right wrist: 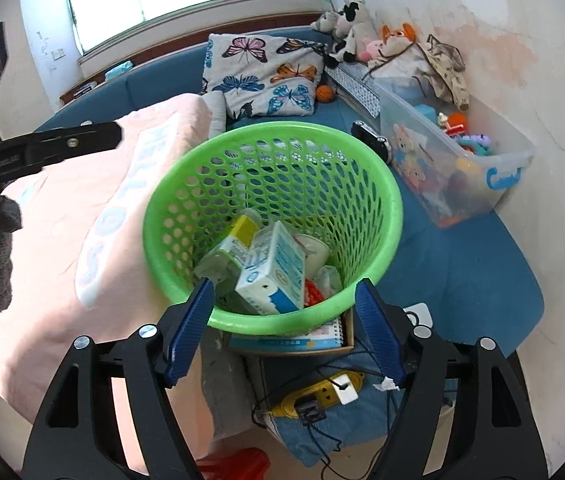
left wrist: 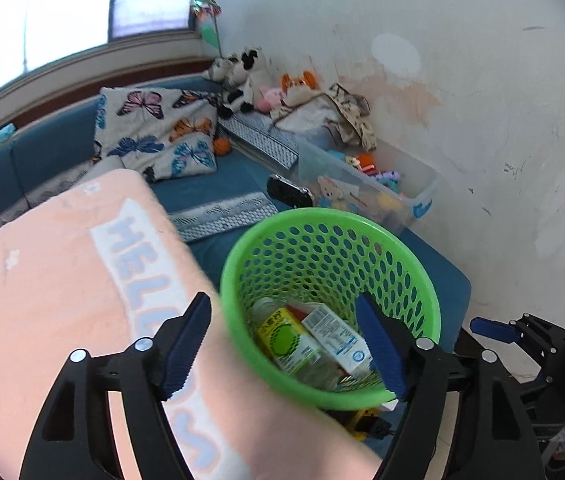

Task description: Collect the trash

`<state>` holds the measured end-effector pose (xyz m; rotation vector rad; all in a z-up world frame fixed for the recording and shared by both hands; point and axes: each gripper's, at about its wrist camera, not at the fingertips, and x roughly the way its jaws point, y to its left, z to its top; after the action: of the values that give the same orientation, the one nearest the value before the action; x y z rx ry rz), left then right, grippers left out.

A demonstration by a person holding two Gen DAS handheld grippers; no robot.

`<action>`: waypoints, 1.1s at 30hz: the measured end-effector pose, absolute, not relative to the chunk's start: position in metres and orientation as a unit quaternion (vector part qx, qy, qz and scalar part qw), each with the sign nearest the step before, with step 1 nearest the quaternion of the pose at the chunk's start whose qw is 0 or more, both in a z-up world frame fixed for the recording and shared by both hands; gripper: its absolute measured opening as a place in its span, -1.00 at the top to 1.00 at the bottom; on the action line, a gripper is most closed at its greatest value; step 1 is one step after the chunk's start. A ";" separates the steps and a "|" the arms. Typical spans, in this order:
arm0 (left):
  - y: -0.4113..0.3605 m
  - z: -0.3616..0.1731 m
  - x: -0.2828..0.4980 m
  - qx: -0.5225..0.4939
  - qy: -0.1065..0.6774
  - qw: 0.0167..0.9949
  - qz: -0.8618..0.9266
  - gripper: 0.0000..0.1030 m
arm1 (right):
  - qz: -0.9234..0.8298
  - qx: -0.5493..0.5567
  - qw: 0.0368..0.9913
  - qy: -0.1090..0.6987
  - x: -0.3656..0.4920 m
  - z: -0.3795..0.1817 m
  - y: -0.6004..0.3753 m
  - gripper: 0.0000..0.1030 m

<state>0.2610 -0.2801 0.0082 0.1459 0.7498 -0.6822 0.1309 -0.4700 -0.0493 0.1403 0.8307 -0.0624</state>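
A green perforated basket (left wrist: 418, 280) (right wrist: 382, 184) stands beside a pink blanket. Inside lie a white and blue carton (left wrist: 338, 338) (right wrist: 276, 270), a clear bottle with a yellow-green label (left wrist: 286, 340) (right wrist: 230, 250), a white cup (right wrist: 316, 252) and crumpled wrappers (right wrist: 320, 284). My left gripper (left wrist: 284, 346) is open and empty, just above the basket's near rim. My right gripper (right wrist: 282, 330) is open and empty, its blue pads (right wrist: 378, 330) either side of the near rim. The right gripper also shows in the left wrist view (left wrist: 494, 330).
A pink "HELLO" blanket (left wrist: 62, 280) (right wrist: 82, 220) lies left of the basket. A clear toy bin (left wrist: 366, 188) (right wrist: 454, 160) stands by the wall. A butterfly pillow (right wrist: 262, 76), plush toys (right wrist: 346, 28), a black device (right wrist: 372, 138), a yellow power strip (right wrist: 322, 394) and a notebook (right wrist: 290, 340) sit around.
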 end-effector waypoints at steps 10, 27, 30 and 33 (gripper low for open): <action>-0.216 0.019 0.227 0.051 0.335 0.894 -0.293 -0.78 | -0.022 0.049 0.918 0.393 0.116 -0.039 -0.430 -0.68; -0.125 0.027 0.176 0.027 0.319 0.920 -0.225 -0.86 | -0.039 0.050 0.923 0.380 0.090 -0.024 -0.382 -0.89; -0.109 0.025 0.168 0.018 0.321 0.923 -0.212 -0.86 | -0.039 0.051 0.924 0.377 0.086 -0.022 -0.376 -0.90; -0.094 0.024 0.159 0.005 0.319 0.926 -0.201 -0.86 | -0.041 0.046 0.927 0.370 0.079 -0.019 -0.368 -0.90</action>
<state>0.1589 -0.0936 0.0237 0.0110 0.6543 -0.4122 0.0790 -0.3676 -0.0189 0.0935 0.7584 -0.0835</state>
